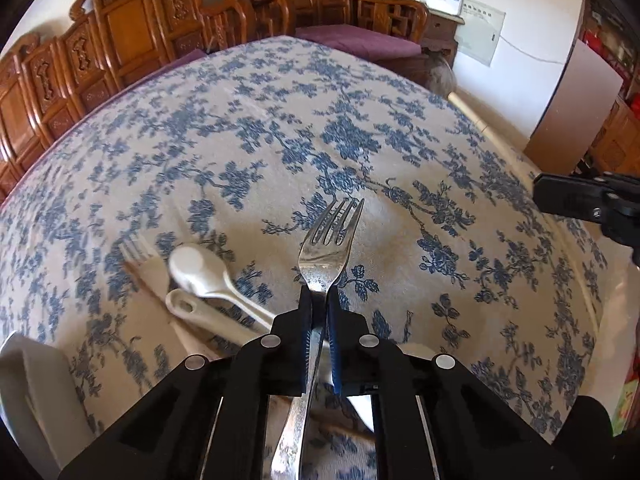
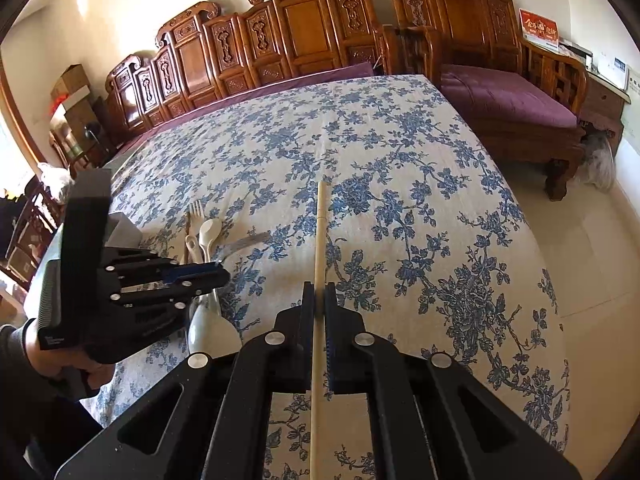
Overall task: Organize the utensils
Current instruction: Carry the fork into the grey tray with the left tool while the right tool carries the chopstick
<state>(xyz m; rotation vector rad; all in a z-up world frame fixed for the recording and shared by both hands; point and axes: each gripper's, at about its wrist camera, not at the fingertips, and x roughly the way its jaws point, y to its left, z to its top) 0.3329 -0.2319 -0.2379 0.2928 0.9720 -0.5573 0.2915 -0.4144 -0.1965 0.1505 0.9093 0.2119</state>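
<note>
Two grippers: you have both clamped on utensils above the blue-flowered tablecloth [image 1: 248, 128].
Left gripper [image 1: 319, 294]: your jaws pinch the neck of a metal fork [image 1: 330, 240], tines toward the upper centre of the frame, handle running back between the fingers.
Right gripper [image 2: 319, 294]: pressed together on a pale chopstick [image 2: 320, 236] that points up the middle of the frame.
Lower left of the left view: a white spoon [image 1: 200, 270], a white plastic fork [image 1: 140, 258] and another white utensil lie together on the cloth.
</note>
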